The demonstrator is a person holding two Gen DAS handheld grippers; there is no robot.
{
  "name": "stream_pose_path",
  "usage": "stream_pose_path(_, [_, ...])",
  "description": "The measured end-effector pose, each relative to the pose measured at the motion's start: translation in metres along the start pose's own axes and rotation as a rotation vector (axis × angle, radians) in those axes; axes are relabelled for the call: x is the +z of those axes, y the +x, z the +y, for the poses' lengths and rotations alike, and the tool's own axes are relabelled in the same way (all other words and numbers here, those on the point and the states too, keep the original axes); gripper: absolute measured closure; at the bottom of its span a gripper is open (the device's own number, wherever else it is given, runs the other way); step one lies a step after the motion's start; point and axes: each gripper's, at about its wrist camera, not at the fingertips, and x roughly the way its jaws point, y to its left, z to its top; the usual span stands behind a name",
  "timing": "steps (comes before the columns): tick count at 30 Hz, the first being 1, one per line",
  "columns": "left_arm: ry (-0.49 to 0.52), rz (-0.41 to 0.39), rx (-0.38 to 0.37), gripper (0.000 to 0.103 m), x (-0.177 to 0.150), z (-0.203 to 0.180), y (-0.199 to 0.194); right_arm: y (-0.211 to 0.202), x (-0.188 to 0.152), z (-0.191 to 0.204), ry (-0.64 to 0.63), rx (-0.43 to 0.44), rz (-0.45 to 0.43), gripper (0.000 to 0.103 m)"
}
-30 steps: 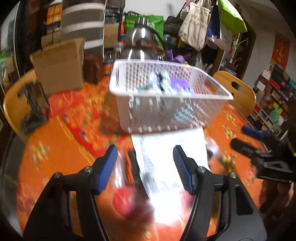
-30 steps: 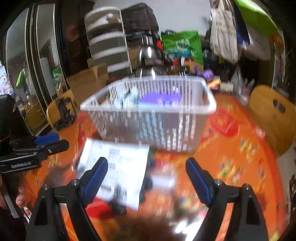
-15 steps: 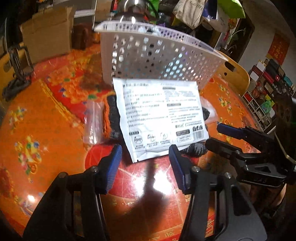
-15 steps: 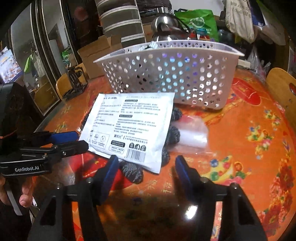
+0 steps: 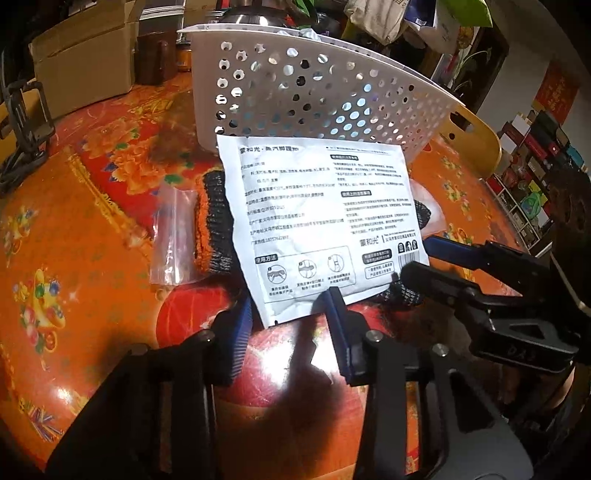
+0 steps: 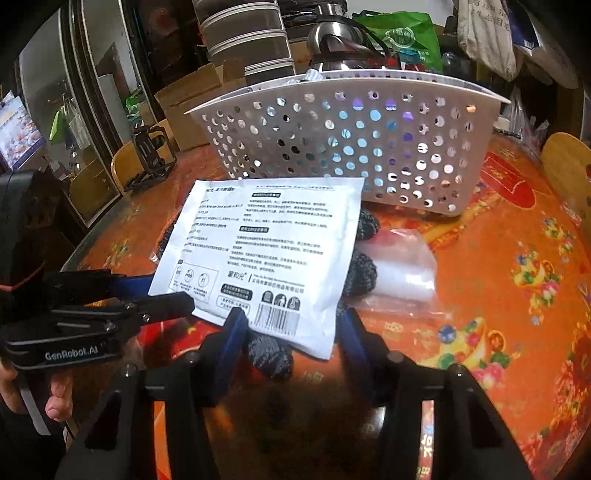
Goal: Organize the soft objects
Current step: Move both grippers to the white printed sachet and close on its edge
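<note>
A brown cardboard box (image 5: 85, 55) sits far left on the orange floral-patterned bench (image 5: 74, 258); a steel kettle (image 6: 332, 44) and green bag (image 6: 402, 33) stand farther back.

Round table (image 5: 85, 258) wore glossy orange floral cover; wooden chairs (image 5: 476, 136) around; cardboard boxes (image 5: 85, 55), shelves (image 5: 535, 177), hanging bags (image 6: 487, 33) behind.

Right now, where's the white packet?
The white packet lies flat on the knit gloves just in front of the basket, its near edge between both grippers, left and right.
</note>
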Motion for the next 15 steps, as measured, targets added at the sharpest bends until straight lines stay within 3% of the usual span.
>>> stream_pose_path(5, [0.004,-0.001,-0.016,0.067,0.001,-0.002,0.0,0.004,0.003,0.003,-0.018,-0.004,0.007,0.05])
stream_pose_path(9, [0.007,-0.007,-0.015,0.075,0.001,0.0,0.0,0.003,0.003,0.009,-0.049,-0.029,0.001,0.061])
stream_pose_path(15, [0.032,-0.025,0.001,0.083,-0.001,-0.006,-0.005,0.001,0.001,0.018,-0.094,-0.082,-0.012,0.068])
